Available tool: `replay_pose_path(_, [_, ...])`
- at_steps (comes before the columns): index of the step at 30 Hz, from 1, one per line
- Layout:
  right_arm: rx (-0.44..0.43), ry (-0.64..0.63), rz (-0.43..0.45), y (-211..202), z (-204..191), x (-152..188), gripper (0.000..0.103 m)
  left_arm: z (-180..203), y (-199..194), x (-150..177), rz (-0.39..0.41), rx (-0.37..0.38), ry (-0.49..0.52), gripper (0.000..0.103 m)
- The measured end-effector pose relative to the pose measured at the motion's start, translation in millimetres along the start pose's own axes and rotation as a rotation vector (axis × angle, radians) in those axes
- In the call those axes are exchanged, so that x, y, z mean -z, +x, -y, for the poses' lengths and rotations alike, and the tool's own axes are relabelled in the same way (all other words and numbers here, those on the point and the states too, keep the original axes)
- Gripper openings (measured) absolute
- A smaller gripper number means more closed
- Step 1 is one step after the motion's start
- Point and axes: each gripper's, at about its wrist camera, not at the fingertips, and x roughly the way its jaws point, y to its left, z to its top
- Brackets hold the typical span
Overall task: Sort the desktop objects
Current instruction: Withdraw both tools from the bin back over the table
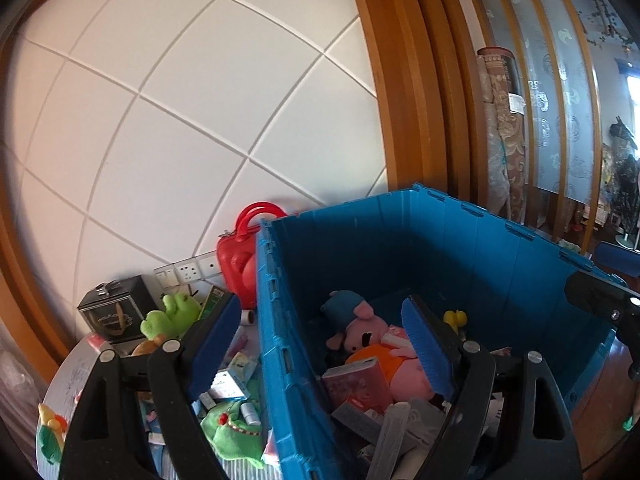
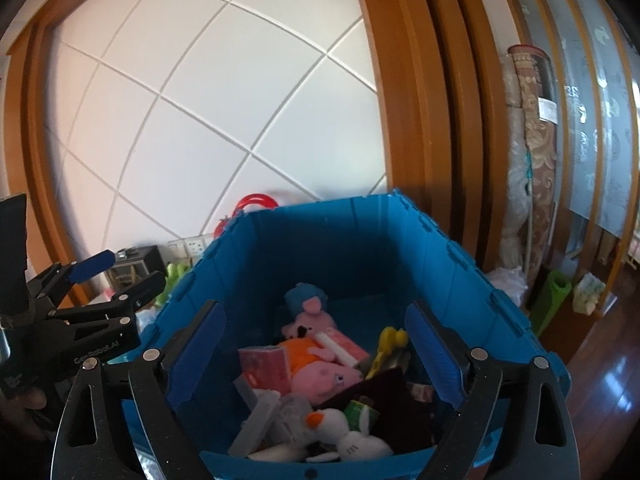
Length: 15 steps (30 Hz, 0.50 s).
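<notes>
Left tongs (image 1: 320, 344) and right tongs (image 2: 316, 348), both released and empty, above the blue crate (image 2: 360, 236). Inside lie a pink pig plush (image 2: 320, 372), a pink box (image 2: 266, 368) and a white duck plush (image 2: 340, 426). A green frog plush (image 1: 170, 316) remains on the tabletop (image 1: 74, 364) beside the crate.

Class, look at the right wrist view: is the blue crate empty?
No: the blue crate holds a pink pig plush, a white duck plush and boxes.
</notes>
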Motion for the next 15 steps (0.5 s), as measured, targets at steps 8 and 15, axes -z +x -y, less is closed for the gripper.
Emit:
replay_pose_path(8, [-0.057,-0.022,0.003,-3,-21,8,0.095,-23,-15,16,-0.013,-0.064,-0.034,0.082])
replay_pose_path(15, [-0.077,-0.040,0.000,1,-55,8,0.095,-63,-20,34,-0.027,-0.096,-0.059,0.083])
